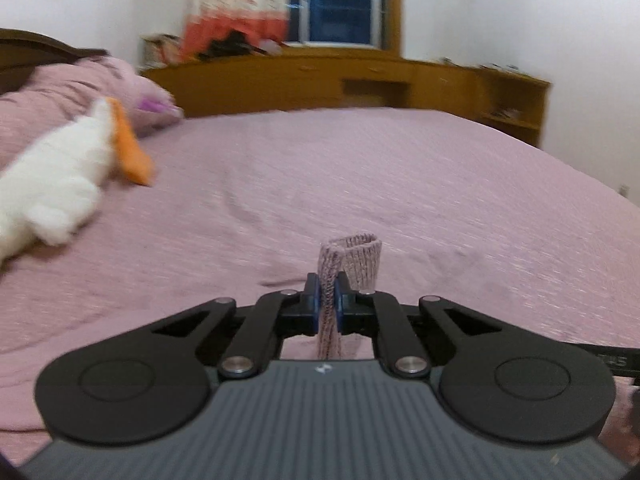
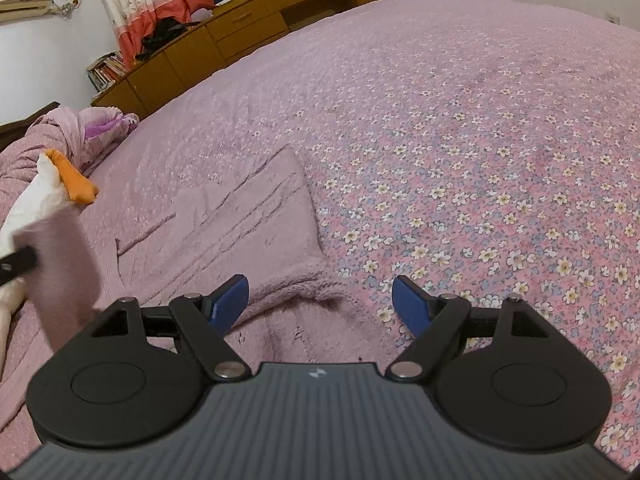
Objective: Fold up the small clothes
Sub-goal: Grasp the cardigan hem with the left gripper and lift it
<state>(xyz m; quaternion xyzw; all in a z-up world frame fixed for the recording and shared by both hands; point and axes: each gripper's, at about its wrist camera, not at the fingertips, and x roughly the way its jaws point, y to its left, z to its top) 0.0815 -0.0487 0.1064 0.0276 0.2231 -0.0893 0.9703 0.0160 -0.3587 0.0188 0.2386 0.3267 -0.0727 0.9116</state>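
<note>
Mostly open bedspread (image 1: 400,184) ahead in left wrist view, pink, finely textured, lightly creased, running to far edge at upper right of frame. Wooden cabinets (image 1: 360,84) along that far edge, window (image 1: 336,0) and curtain (image 1: 236,0) above at top centre. White plush toy (image 1: 56,184) with orange beak at left of frame, fluffy, lying on bedspread, well apart from left tongs (image 1: 327,292). Pillow (image 1: 132,84) behind it at upper left.

Left tongs narrow, blue pads clamped on small knitted garment (image 1: 352,260), mauve, ribbed knit. Long axis of gripped strip vertical in frame: looped over above pads at lower centre, tail hanging straight down below them. Blurred throughout.

Right wrist view sharper. Right tongs (image 2: 320,304) wide apart at bottom centre, blue pads (image 2: 228,304) spread, holding nothing, hovering over folded mauve towel-like cloth (image 2: 240,216). Fleecy nap, roughly rectangular, creased in long lines, long axis diagonal from lower left to upper centre of frame, near edge rumpled just below pads. Cannot tell if pads touch it. Bedspread (image 2: 480,160) here shows small white-and-yellow flower print, wide bare stretch across right half of frame. Knitted garment (image 2: 64,264) again at left edge, hanging from black finger of left tongs (image 2: 18,264), blurred, lifted off bed. Plush toy (image 2: 36,192) behind it. Cabinets (image 2: 248,24) and books (image 2: 106,70) at upper left.
</note>
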